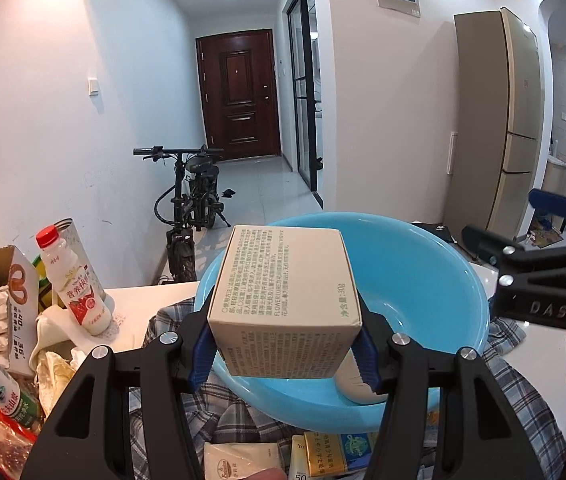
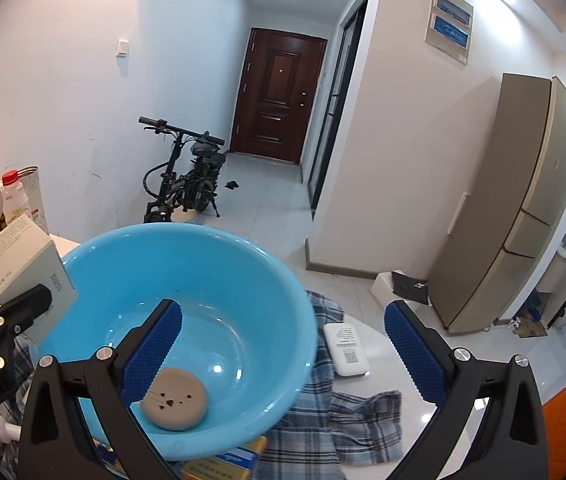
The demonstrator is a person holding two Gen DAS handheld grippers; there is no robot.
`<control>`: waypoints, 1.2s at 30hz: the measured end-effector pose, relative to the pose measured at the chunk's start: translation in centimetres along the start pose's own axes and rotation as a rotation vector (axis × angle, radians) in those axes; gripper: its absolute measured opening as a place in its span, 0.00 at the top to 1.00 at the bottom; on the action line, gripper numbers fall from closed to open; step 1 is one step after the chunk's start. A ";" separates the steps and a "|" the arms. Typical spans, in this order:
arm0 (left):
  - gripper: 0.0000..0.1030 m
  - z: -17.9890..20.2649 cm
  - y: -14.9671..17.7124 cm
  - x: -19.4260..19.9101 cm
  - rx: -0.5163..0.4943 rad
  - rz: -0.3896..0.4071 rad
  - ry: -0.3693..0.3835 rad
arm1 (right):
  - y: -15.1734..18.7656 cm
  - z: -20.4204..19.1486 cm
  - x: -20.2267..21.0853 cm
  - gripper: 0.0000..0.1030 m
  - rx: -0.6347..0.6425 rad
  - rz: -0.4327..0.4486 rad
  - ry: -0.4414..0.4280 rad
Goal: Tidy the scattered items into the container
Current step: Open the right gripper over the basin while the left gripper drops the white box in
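My left gripper (image 1: 285, 350) is shut on a beige printed box (image 1: 287, 280) and holds it over the near rim of the blue basin (image 1: 423, 280). The box also shows in the right wrist view (image 2: 23, 256) at the basin's left rim. The basin (image 2: 267, 288) holds a round beige disc (image 2: 174, 399), partly visible in the left wrist view (image 1: 353, 384). My right gripper (image 2: 283, 356) is open and empty above the basin's right side; it shows in the left wrist view (image 1: 523, 240). A white flat device (image 2: 345, 344) lies on the table right of the basin.
A plaid cloth (image 2: 347, 412) lies under the basin. Flat packets (image 1: 331, 456) lie at its near side. At left stand a milk bottle (image 1: 79, 292), a snack carton (image 1: 7, 312) and a green-label bottle (image 1: 7, 396). Beyond are a bike (image 2: 187, 184) and fridge (image 2: 523, 220).
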State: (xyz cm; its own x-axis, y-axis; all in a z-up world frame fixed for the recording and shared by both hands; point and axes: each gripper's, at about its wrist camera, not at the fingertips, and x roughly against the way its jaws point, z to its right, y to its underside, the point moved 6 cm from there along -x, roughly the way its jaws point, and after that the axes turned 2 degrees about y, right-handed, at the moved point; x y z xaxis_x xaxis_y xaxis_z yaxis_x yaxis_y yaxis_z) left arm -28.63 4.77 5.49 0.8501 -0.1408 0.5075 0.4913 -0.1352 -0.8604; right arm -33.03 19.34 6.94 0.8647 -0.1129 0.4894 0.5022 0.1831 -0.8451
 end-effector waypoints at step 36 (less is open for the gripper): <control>0.00 0.7 -0.2 0.4 -0.077 0.015 -0.083 | 0.1 0.9 -0.2 0.00 0.003 -0.015 0.000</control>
State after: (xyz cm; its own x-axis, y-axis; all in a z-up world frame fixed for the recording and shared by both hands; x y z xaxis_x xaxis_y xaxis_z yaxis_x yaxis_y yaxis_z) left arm -28.30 5.39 5.84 0.8718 -0.0625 0.4859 0.4646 -0.2095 -0.8604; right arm -33.14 20.25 6.91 0.8573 -0.1157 0.5016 0.5148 0.1843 -0.8373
